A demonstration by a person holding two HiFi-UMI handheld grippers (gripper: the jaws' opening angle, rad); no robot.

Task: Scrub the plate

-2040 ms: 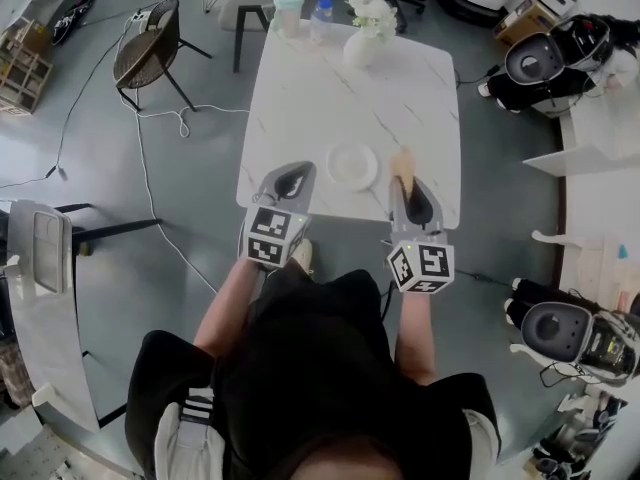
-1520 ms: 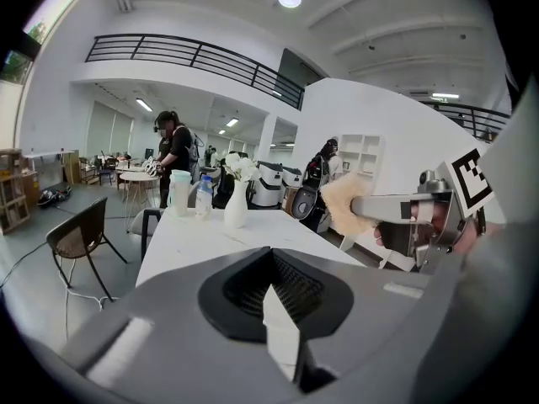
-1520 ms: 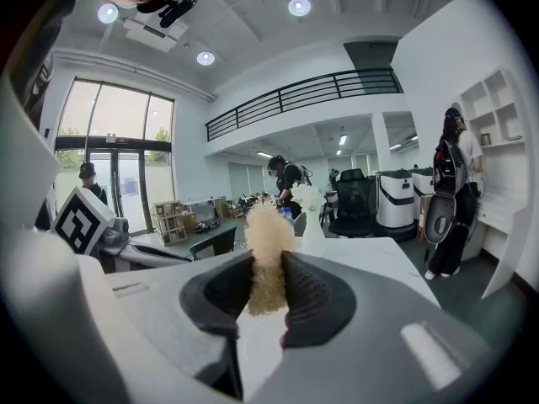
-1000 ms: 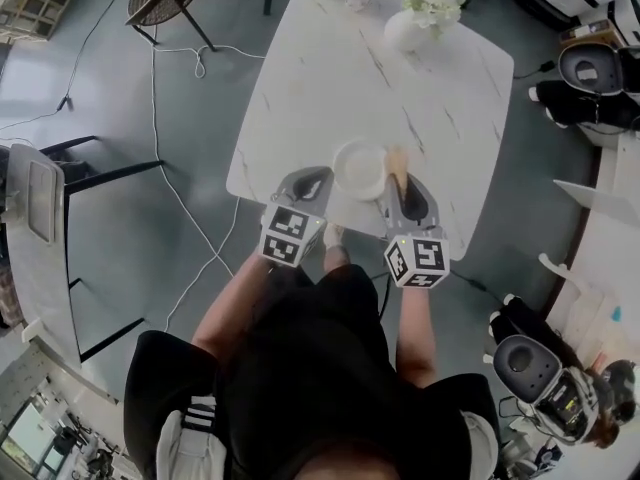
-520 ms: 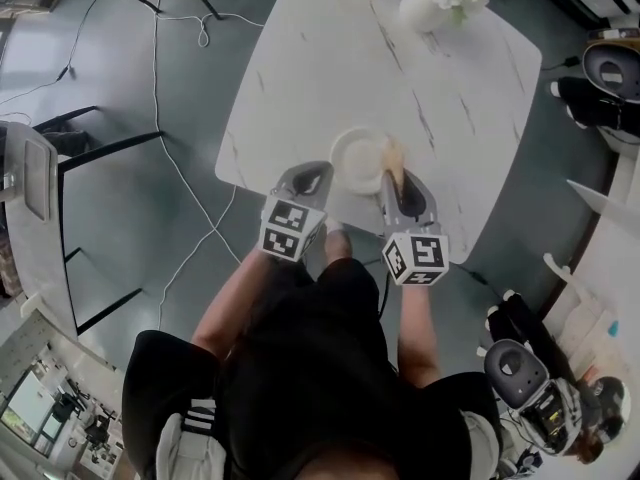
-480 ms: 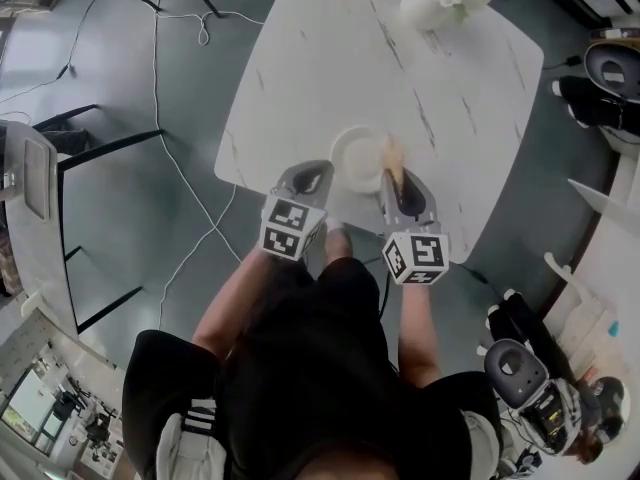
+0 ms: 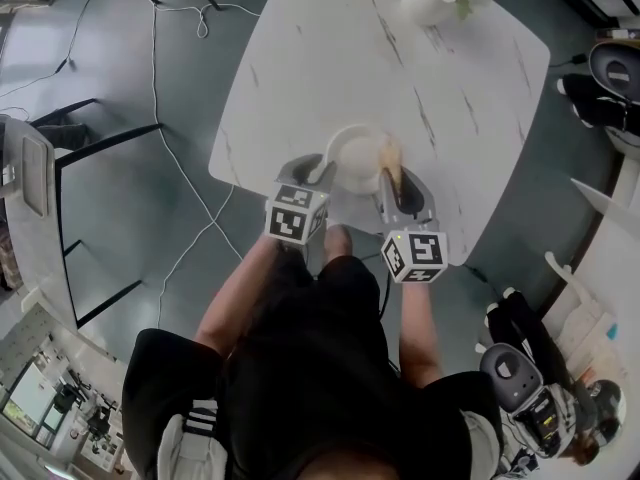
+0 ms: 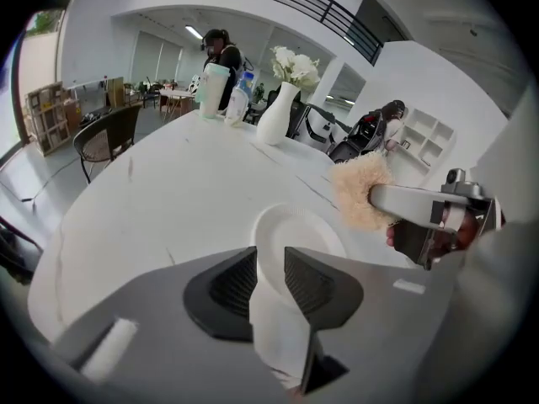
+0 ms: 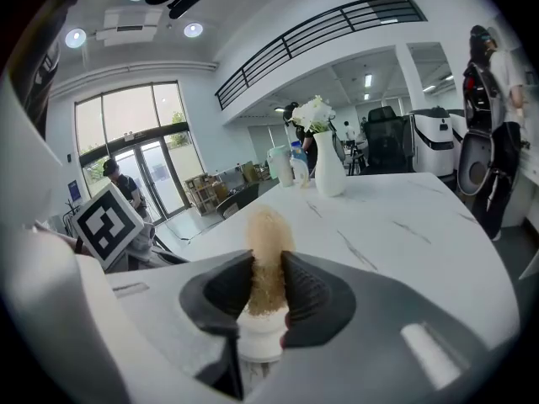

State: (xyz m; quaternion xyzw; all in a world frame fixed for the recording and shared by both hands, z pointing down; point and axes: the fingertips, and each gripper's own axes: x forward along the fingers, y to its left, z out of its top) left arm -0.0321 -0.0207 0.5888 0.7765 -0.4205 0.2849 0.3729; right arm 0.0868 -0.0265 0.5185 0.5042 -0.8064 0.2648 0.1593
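**Plate Rim Between Open Left Jaws, Brush Gripped at the Right**

The left gripper (image 8: 269,268) has just been opening its jaws. They stand apart with the near rim of the plate (image 8: 299,225) between them, and the pads do not press on it. The plate is white and lies flat on the marble table (image 7: 330,58), close to the edge nearest the person. To its right, the right gripper (image 9: 268,289) is clamped on the white handle of the brush (image 9: 268,234), whose tan bristles point forward over the plate's right rim. Whether the bristles already touch the plate is probably too fine to call from the head view.

Risks, as I judge them:
- With no grip on the left, the first scrubbing stroke could push the plate across the smooth marble.
- The plate sits close to the table edge, so a stroke pulled toward the person could drag it off.
- If the left jaws close off-centre on the thin rim, the plate could tip up.
- A hard press on the right could twist the brush handle in its pads.

Containers: the plate looks bare. At the far edge, a lidded cup (image 8: 215,91) and a bottle (image 8: 238,101) stand together, and their contents cannot be seen. Just beside them, a white vase (image 8: 276,114) holds white flowers (image 8: 295,64).
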